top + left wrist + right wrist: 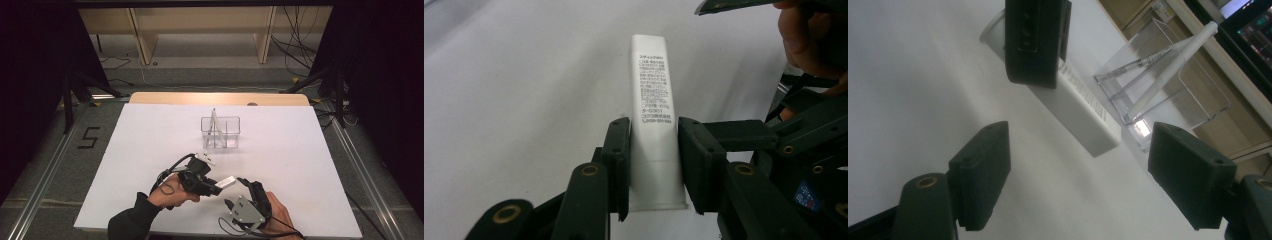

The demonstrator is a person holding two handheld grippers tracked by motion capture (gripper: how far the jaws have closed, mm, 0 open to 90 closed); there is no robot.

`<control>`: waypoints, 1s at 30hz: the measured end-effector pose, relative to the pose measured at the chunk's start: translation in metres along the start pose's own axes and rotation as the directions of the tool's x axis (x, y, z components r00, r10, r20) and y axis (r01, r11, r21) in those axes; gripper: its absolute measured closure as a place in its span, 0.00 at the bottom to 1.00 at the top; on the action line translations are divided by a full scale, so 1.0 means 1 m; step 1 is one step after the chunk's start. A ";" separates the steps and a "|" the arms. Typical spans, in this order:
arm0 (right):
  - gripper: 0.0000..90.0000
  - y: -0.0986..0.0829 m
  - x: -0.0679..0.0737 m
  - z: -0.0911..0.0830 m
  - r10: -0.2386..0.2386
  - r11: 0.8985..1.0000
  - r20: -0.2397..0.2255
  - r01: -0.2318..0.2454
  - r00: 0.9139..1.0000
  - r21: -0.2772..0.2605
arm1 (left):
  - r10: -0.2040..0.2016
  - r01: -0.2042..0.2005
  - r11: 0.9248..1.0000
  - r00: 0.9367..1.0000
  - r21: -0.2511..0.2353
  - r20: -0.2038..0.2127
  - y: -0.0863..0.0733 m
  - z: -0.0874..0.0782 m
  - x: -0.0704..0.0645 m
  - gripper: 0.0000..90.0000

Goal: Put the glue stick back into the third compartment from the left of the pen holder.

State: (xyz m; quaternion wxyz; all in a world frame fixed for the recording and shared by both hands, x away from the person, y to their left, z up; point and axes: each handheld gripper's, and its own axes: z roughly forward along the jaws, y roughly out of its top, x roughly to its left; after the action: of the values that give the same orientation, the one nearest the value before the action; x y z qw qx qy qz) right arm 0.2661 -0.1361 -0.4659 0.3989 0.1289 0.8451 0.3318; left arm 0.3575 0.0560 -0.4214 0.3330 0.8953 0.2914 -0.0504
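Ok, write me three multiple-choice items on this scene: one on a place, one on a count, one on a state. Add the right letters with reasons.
1. Where does the clear box stand?
A. on the white table, beyond both grippers
B. on the floor
C. between the right gripper's fingers

2. How many compartments does the box show?
A. two
B. five
C. eight

3. How is the white tube held?
A. loose on the table
B. clamped by the left gripper
C. clamped by the right gripper

Answers:
1 A: the high view shows it mid-table.
2 A: one divider splits it.
3 B: both left fingers press its sides, while the right gripper is open.
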 end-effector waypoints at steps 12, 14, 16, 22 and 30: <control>0.40 0.005 0.018 0.004 -0.195 0.981 0.080 0.193 0.978 0.031 | 0.031 -0.032 0.999 0.999 0.037 0.028 0.001 0.005 -0.007 0.74; 0.43 0.005 0.021 0.005 -0.226 0.974 0.095 0.223 0.970 0.034 | 0.032 -0.033 0.999 0.999 0.040 0.030 0.001 0.006 -0.009 0.74; 0.47 0.005 0.022 0.005 -0.272 0.962 0.108 0.269 0.956 0.039 | 0.033 -0.035 0.998 0.999 0.045 0.035 0.000 0.006 -0.009 0.74; 0.54 0.004 0.029 0.006 -0.332 0.943 0.124 0.326 0.935 0.063 | 0.043 -0.045 0.998 0.998 0.053 0.043 0.001 0.007 -0.012 0.74; 0.64 0.004 0.033 0.007 -0.390 0.921 0.144 0.383 0.909 0.074 | 0.045 -0.048 0.997 0.997 0.065 0.055 0.001 0.009 -0.014 0.74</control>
State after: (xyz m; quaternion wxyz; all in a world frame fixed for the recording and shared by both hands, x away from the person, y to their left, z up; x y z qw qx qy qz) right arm 0.2496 -0.1142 -0.4863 0.5186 -0.0066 0.8271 0.2166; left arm 0.3475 0.0435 -0.4240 0.3121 0.9107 0.2595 -0.0763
